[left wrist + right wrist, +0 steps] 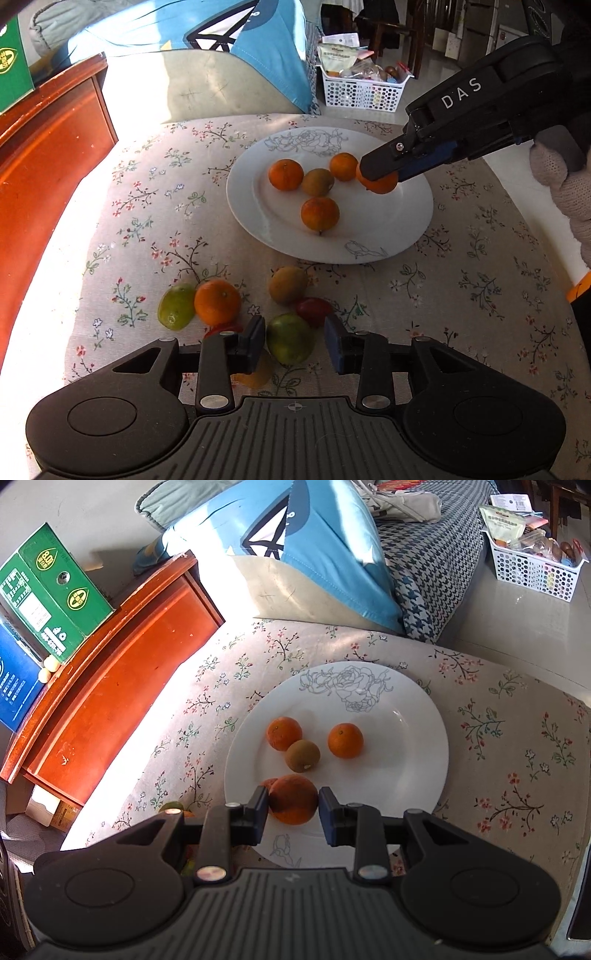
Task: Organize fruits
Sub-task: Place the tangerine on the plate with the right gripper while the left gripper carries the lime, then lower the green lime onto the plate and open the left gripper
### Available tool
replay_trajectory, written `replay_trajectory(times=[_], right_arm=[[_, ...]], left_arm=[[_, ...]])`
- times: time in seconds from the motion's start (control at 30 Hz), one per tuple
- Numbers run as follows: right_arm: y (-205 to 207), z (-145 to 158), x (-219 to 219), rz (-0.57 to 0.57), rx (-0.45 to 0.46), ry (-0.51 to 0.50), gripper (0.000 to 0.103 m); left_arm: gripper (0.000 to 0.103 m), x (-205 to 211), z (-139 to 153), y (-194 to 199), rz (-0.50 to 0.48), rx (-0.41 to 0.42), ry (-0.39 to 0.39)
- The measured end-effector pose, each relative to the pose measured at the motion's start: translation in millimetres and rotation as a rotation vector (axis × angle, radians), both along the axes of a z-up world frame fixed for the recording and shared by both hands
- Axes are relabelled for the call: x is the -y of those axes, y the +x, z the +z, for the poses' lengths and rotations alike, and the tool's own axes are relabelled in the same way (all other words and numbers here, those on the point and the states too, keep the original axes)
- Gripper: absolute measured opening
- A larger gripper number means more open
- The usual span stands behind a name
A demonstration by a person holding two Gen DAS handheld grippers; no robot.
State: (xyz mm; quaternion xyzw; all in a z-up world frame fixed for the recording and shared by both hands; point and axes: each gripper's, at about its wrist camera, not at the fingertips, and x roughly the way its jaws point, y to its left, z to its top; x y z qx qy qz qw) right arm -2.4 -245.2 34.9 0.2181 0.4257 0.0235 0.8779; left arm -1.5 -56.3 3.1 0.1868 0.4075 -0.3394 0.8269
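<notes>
A white plate (388,221) with a rose drawing sits on the floral cloth and holds three oranges and a brown-green fruit (318,181). My right gripper (292,804) is shut on another orange (293,799) and holds it over the plate's near side; it also shows in the left wrist view (378,176). My left gripper (294,341) is open around a green fruit (290,343) on the cloth, pads not touching it. Loose beside it lie an orange (217,301), a green fruit (176,306), a brown fruit (287,284) and a red fruit (314,310).
A red wooden cabinet (122,686) stands left of the cloth, with a green box (51,590) on top. A blue pillow (295,554) lies behind the plate. A white perforated basket (532,568) of goods stands on the floor at the far right.
</notes>
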Motion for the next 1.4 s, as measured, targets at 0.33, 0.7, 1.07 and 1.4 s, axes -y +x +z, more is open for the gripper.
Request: replay_trajectory(times=[0.33, 0.7, 1.07, 1.4], right_arm=[[0.9, -2.1, 1.0, -0.013, -0.008, 0.007, 0.03], [1.3, -4.2, 16.3, -0.072, -0.012, 0.069, 0.03], [5.5, -12.5, 26.1, -0.134, -0.044, 0.063, 0.03], [7.3, -14.8, 25.2, -0.147, -0.047, 0.061, 0.033]], left_arm=[[0.026, -1.5, -1.0, 0.2, 0.02, 0.009, -0.004], [0.026, -9.7, 26.9, 24.9, 0.149, -0.045, -0.198], [0.026, 20.4, 15.5, 61.8, 0.26, -0.089, -0.254], [0.028, 27.3, 15.4, 74.6, 0.304, -0.106, -0.301]])
